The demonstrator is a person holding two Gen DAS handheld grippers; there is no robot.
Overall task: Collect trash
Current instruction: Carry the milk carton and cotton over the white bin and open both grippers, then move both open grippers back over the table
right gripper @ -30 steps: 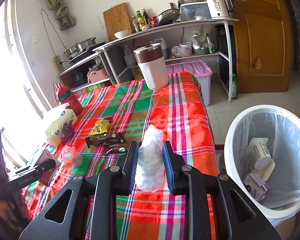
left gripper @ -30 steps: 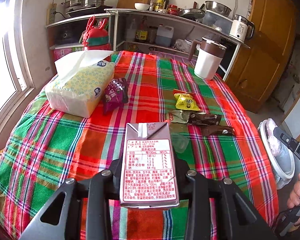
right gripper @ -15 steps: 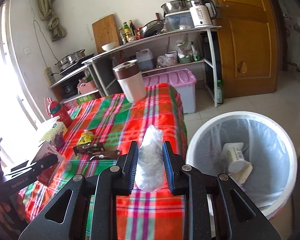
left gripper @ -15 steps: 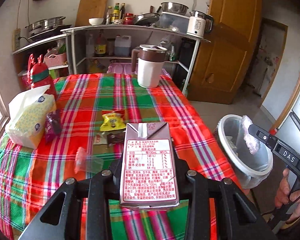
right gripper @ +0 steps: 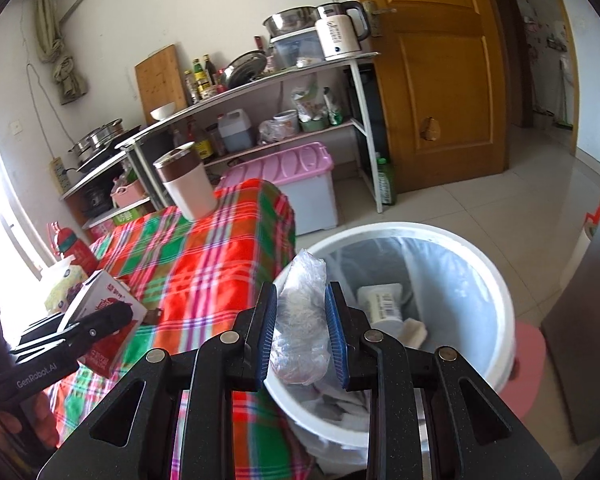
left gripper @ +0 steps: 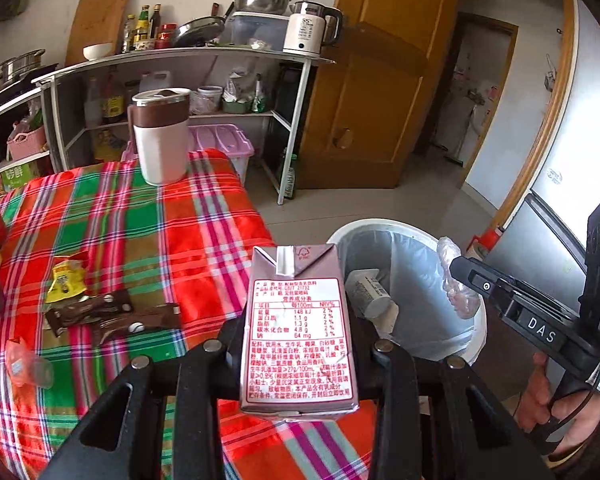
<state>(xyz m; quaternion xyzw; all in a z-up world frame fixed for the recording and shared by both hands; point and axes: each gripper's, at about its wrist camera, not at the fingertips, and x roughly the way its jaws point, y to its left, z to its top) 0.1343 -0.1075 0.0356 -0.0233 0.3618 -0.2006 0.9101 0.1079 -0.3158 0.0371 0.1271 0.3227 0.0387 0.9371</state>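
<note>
My left gripper (left gripper: 298,344) is shut on a mauve drink carton (left gripper: 298,328) and holds it over the table's right edge, beside the white trash bin (left gripper: 476,320). My right gripper (right gripper: 302,336) is shut on a crumpled clear plastic bag (right gripper: 302,320) and holds it over the near rim of the bin (right gripper: 496,280). The bin has a grey liner and holds a white bottle (right gripper: 382,304) and other scraps. The right gripper with its bag (left gripper: 456,284) also shows in the left wrist view, over the bin's right side. The carton (right gripper: 100,304) shows in the right wrist view.
On the plaid tablecloth (left gripper: 140,216) lie a yellow wrapper (left gripper: 66,280), brown wrappers (left gripper: 112,316) and a clear pink-tinted wrapper (left gripper: 24,364). A brown-and-white jug (left gripper: 162,136) stands at the far edge. Shelves, a pink storage box (right gripper: 296,184) and a wooden door (right gripper: 440,72) are behind.
Both grippers have swung right toward the bin. The right gripper's bag is now over the bin's rim, and the left gripper's carton has come to the table's right edge. Both grips are unchanged.
</note>
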